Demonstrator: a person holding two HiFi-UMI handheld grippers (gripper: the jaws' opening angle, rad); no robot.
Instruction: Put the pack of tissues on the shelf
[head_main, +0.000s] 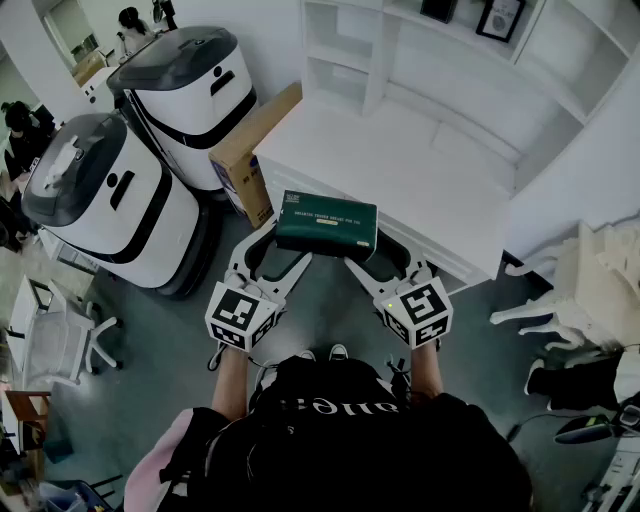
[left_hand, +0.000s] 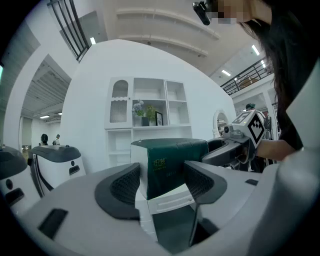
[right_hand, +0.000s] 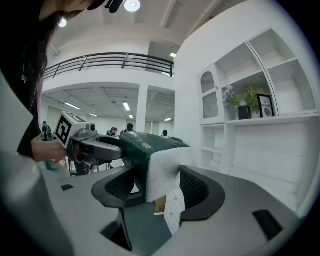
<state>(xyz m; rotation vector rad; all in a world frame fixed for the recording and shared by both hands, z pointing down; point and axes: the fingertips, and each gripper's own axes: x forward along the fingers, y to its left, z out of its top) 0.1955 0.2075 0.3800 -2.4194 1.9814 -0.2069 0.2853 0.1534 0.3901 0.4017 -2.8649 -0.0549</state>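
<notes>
The dark green pack of tissues (head_main: 326, 225) hangs in the air in front of the white desk (head_main: 400, 170), level with its near edge. My left gripper (head_main: 278, 250) is shut on its left end and my right gripper (head_main: 385, 250) on its right end. In the left gripper view the pack (left_hand: 170, 165) fills the gap between the pads of the left gripper (left_hand: 162, 182). In the right gripper view its white end (right_hand: 162, 170) sits between the pads of the right gripper (right_hand: 157, 187). The white shelf unit (head_main: 420, 60) rises behind the desk, with a plant and a framed picture (left_hand: 157, 118) on it.
Two white-and-black rounded machines (head_main: 110, 200) (head_main: 190, 90) stand to the left of the desk, with a cardboard box (head_main: 250, 150) leaning between them and the desk. A white chair (head_main: 590, 280) is at the right and an office chair (head_main: 60, 340) at the far left.
</notes>
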